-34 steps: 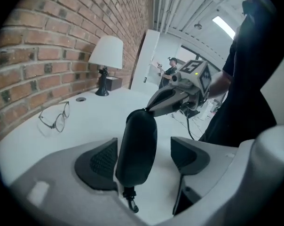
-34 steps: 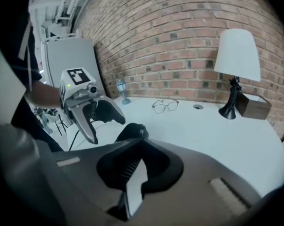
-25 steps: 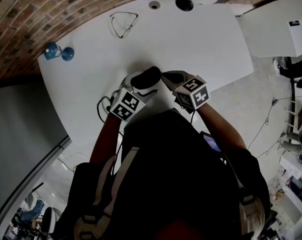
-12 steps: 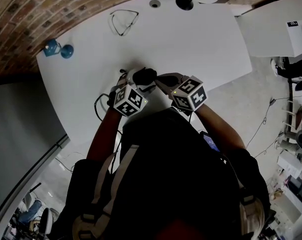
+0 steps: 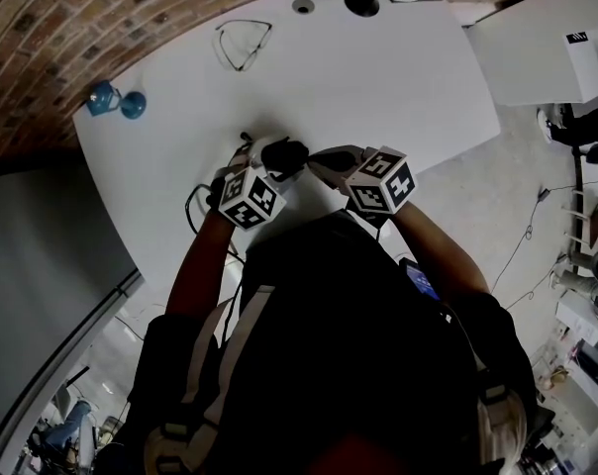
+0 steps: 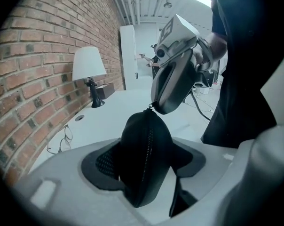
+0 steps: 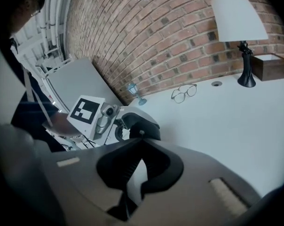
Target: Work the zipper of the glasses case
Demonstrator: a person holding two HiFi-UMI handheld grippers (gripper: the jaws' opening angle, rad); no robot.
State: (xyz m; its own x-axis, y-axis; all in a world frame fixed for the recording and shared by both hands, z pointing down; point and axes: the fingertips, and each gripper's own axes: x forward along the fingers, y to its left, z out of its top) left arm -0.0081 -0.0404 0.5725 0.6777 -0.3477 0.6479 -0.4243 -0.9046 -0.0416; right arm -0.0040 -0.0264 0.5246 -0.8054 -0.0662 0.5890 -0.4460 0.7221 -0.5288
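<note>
One black glasses case [image 6: 144, 159] sits between the closing jaws of the left gripper [image 6: 146, 147], at the near edge of the white counter [image 5: 378, 77]. The right gripper [image 7: 141, 140] has its jaws clenched on the zipper pull [image 6: 150, 108]. Also on the counter: one pair of spectacles [image 5: 244, 46], one lamp [image 7: 239, 18], one brown box [image 7: 270, 66], one small blue object [image 5: 116, 100]. A brick wall [image 7: 156, 36] stands behind

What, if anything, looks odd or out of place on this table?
Nothing is spilled or broken. The only oddity: the glasses lie bare on the white table, away from the black glasses case, which sits in the left tool, its jaws closing, while the right tool pinches the zipper pull.
</note>
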